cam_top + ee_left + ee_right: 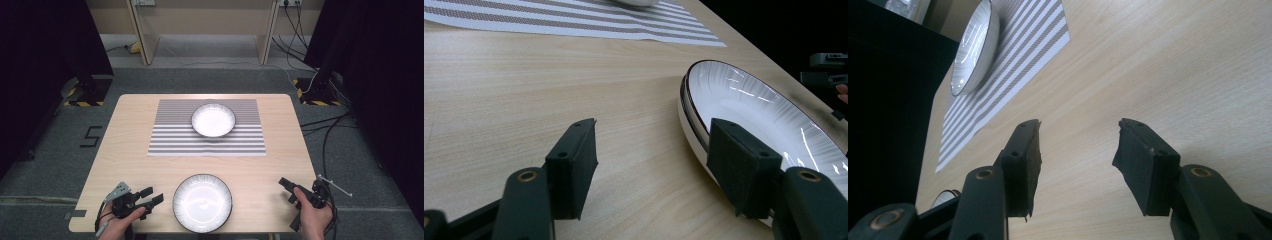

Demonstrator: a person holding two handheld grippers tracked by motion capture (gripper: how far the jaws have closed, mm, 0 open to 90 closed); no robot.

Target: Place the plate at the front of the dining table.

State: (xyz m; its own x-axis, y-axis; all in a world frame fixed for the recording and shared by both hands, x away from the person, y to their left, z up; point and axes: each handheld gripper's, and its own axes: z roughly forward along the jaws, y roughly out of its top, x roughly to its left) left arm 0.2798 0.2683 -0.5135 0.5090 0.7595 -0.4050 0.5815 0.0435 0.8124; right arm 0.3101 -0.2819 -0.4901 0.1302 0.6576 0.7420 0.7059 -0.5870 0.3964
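A large white plate (202,202) with a dark rim lies near the table's front edge. A smaller white bowl (213,120) sits on a grey striped placemat (170,140) farther back. My left gripper (152,195) rests open just left of the plate; in the left gripper view its jaws (654,150) stand apart over bare wood, the right pad (741,170) close against the plate's rim (694,125). Open as well, my right gripper (286,187) is to the right of the plate, its jaws (1078,145) holding nothing. The bowl (975,45) and placemat (1008,75) lie beyond it.
The wooden table (125,150) has bare wood on both sides of the placemat and between the two dishes. Cables (325,135) run across the floor to the right. Dark stands (85,90) flank the table's far corners.
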